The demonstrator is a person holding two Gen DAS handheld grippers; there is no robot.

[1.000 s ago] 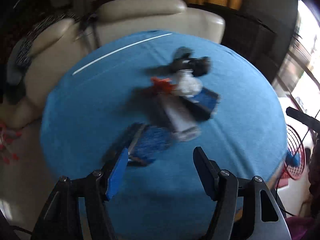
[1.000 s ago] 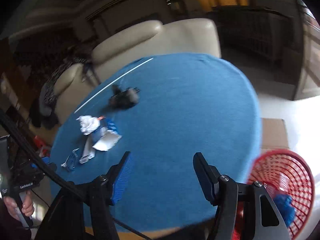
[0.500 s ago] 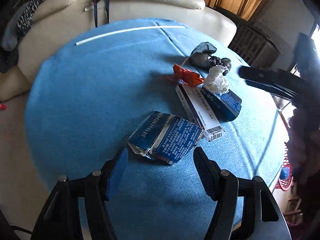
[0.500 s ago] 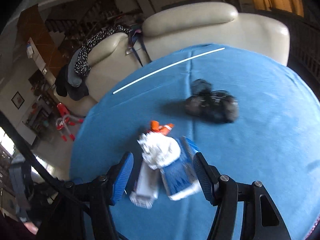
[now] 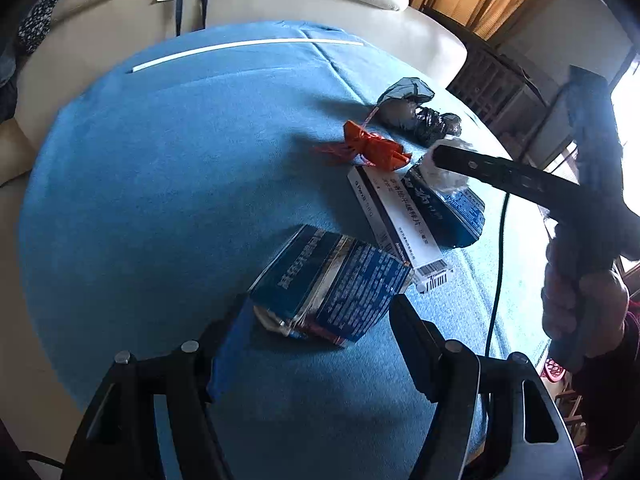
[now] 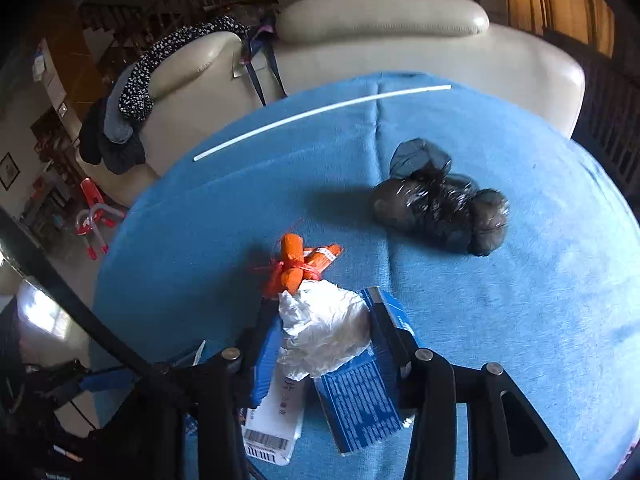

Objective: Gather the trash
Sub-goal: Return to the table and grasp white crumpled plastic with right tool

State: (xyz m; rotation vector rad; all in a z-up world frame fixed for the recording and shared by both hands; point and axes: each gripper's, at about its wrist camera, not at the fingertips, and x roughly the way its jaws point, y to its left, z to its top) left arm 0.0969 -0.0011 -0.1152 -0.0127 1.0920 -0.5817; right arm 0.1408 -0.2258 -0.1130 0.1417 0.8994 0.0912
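Trash lies on a round table with a blue cloth (image 5: 140,184). My left gripper (image 5: 316,320) is open, its fingers on either side of a crushed blue carton (image 5: 332,284). My right gripper (image 6: 324,336) is open around a crumpled white tissue (image 6: 324,336), which rests on a flattened blue pack (image 6: 360,400) and a long white box (image 6: 276,412). In the left wrist view the right gripper's finger (image 5: 500,172) crosses the tissue (image 5: 444,176). An orange wrapper (image 6: 296,264) and a tied black bag (image 6: 436,204) lie beyond.
A white stick (image 6: 320,110) lies near the table's far edge. A cream sofa (image 6: 380,36) stands behind the table, with clothes (image 6: 132,92) draped on it. A red basket (image 5: 554,368) shows low at the right, past the table edge.
Both grippers moved forward to the trash. The left one now straddles the blue carton; the right one, earlier short of the tissue, now has its fingers around it.
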